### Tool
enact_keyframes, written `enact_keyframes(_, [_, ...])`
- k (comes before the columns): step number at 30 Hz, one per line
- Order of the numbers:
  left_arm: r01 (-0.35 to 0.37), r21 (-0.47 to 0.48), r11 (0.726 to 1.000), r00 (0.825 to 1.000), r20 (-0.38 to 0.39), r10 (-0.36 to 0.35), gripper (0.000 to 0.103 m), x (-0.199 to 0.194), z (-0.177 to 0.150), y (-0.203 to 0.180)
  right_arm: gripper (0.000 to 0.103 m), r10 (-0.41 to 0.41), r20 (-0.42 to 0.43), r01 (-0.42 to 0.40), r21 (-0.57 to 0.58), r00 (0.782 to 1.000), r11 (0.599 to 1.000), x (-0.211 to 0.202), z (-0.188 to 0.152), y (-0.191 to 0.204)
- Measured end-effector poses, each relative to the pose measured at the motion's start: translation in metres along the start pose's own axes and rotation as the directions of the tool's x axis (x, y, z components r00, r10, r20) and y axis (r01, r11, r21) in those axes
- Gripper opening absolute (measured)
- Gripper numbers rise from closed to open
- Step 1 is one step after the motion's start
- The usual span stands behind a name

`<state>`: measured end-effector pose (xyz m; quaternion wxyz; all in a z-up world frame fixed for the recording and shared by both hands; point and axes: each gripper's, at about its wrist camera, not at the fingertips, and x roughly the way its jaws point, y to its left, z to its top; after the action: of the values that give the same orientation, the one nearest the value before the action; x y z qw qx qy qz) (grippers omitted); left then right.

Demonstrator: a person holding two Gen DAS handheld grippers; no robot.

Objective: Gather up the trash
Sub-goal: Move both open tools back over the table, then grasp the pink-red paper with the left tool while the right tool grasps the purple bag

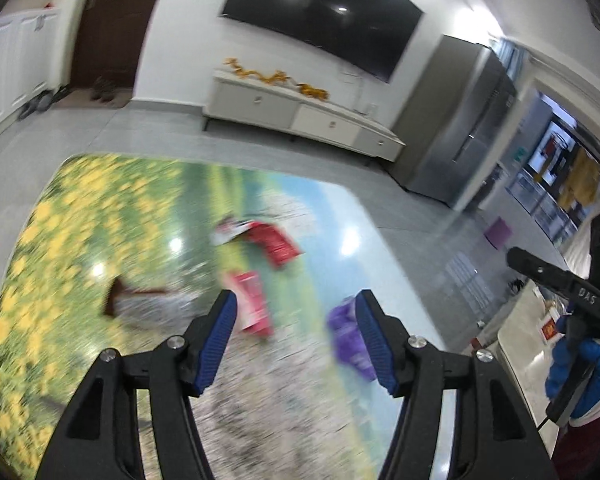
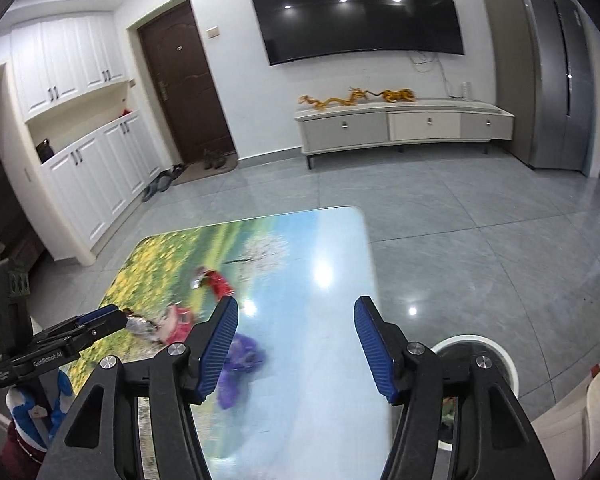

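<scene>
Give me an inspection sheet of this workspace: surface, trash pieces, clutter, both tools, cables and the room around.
Surface: glossy table with a printed flower-field picture, glare spots on it.
Job's things: crumpled purple wrapper, nearest; pink-red packet; red wrapper, farthest; brown-and-silver foil wrapper; all on the table, blurred. White round bin on the floor off the table's right edge.
Clutter: nothing seen beyond the trash.
Grippers: left tool open and empty above the table; right tool open and empty.
Cables: black lead hanging by the blue glove.
Surroundings: wall-mounted black television, white low cabinet, dark brown door.
</scene>
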<state>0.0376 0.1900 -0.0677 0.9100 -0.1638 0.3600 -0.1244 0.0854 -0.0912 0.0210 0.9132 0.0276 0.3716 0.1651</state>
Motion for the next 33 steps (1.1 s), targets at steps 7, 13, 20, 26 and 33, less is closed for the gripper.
enact_keyframes(7, [-0.002, -0.157, 0.988, 0.997, -0.08, -0.011, 0.06, 0.02, -0.031, 0.057, 0.061, 0.011, -0.052, -0.012, -0.005, 0.999, 1.0, 0.01, -0.017, 0.018])
enact_keyframes(13, [-0.002, -0.204, 0.979, 0.994, -0.104, -0.02, 0.06, 0.039, -0.036, 0.074, 0.061, 0.016, -0.13, -0.016, 0.002, 0.991, 1.0, 0.041, -0.033, 0.023])
enact_keyframes(20, [0.043, -0.229, 0.972, 0.988, -0.136, -0.076, 0.06, 0.065, -0.03, 0.076, 0.061, 0.051, -0.228, -0.052, 0.0, 0.972, 0.999, 0.081, -0.052, 0.035])
enact_keyframes(26, [0.048, -0.191, 0.98, 0.983, -0.166, -0.081, 0.06, 0.091, -0.02, 0.063, 0.062, 0.077, -0.293, -0.084, -0.01, 0.953, 0.996, 0.113, -0.059, 0.043])
enact_keyframes(33, [0.037, -0.119, 0.992, 0.978, -0.198, -0.06, 0.06, 0.118, -0.001, 0.057, 0.063, 0.092, -0.329, -0.101, -0.012, 0.94, 0.995, 0.136, -0.061, 0.048])
